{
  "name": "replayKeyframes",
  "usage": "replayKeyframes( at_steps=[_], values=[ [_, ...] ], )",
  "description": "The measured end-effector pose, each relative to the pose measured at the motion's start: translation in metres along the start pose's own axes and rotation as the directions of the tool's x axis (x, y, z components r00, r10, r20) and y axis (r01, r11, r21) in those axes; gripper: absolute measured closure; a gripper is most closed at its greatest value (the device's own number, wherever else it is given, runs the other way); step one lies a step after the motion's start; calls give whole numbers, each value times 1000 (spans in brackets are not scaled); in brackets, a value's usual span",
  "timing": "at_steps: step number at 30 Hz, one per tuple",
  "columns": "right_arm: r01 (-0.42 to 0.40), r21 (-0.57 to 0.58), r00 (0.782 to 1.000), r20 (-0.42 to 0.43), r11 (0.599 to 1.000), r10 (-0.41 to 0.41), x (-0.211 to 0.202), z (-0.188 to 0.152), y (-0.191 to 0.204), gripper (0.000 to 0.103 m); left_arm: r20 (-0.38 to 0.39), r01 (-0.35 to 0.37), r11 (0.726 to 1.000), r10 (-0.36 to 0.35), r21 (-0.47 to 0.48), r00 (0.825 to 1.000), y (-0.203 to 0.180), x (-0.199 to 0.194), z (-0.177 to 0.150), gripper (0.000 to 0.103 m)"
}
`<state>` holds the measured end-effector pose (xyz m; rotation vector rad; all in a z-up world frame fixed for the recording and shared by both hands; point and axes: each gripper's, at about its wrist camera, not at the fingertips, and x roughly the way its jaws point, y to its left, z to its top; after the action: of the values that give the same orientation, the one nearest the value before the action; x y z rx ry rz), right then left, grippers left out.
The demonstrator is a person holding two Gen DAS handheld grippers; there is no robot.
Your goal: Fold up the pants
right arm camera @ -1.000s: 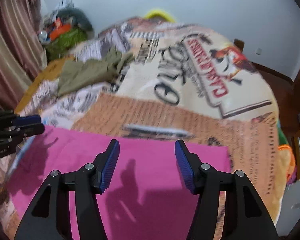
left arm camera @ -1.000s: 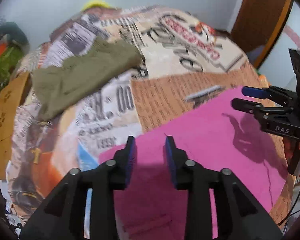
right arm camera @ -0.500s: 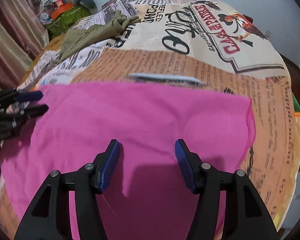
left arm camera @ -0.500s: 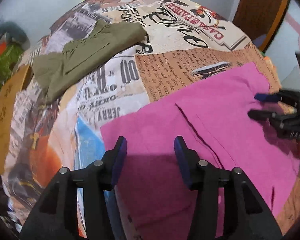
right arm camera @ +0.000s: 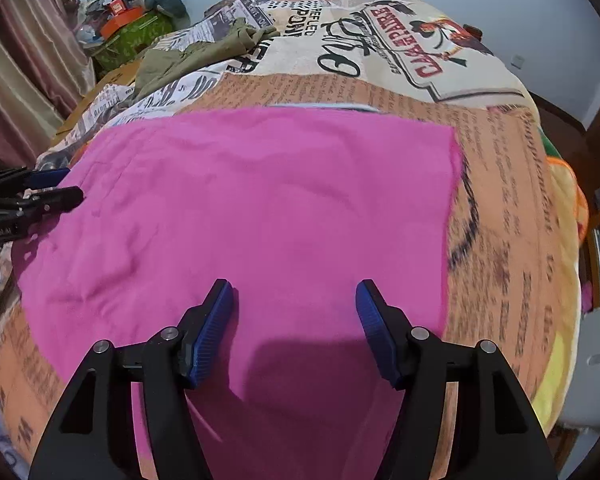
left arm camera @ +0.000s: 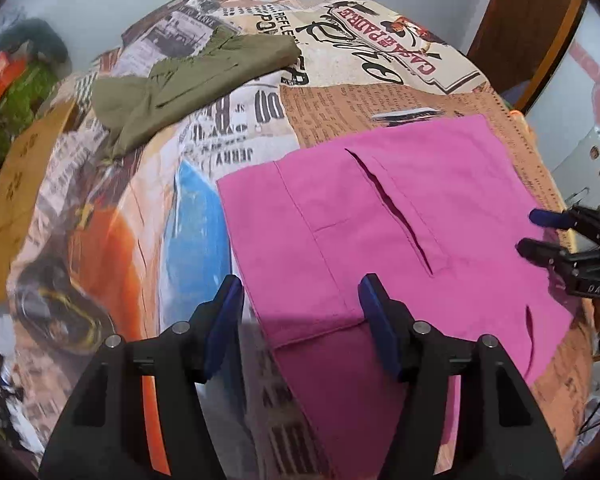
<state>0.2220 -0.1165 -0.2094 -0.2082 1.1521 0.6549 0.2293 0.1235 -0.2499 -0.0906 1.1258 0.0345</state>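
Newsprint-patterned bedspread [left arm camera: 236,128] carries flat pink pants [right arm camera: 260,208].

The pink pants [right arm camera: 260,208] are soft matt cloth lying on a printed fabric bedspread [left arm camera: 236,136], and the gripper fingers [right arm camera: 214,328] carry ribbed blue rubbery pads on smooth black plastic.

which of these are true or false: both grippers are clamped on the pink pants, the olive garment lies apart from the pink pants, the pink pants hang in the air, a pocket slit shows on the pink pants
1. Both grippers are clamped on the pink pants. False: the left gripper and right gripper are open above the pink pants.
2. The olive garment lies apart from the pink pants. True.
3. The pink pants hang in the air. False: they lie flat on the printed bedspread.
4. A pocket slit shows on the pink pants. True.
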Motion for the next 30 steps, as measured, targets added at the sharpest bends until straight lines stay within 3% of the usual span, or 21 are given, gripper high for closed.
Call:
replayKeyframes(
  at_steps=[14,18,20,24,30],
  values=[
    [9,91,1000,-4,996,-9,-29,-25,4,43,55,-69,997,68,29,996,-12,-36,-18,40],
    [-11,87,999,38,996,8,-39,-23,15,43,75,-41,999,43,-19,996,-6,-55,-21,37],
    [-29,88,998,57,996,24,-43,-23,20,43,74,-11,998,15,-57,997,-2,-62,-25,29],
    [-72,72,994,90,995,66,-47,-23,38,43,74,36,992,-27,-124,997,1,-72,-39,28],
    [-99,14,992,80,995,98,-37,-26,63,43,42,70,987,-65,-145,997,-11,-73,-61,27]
  ],
)
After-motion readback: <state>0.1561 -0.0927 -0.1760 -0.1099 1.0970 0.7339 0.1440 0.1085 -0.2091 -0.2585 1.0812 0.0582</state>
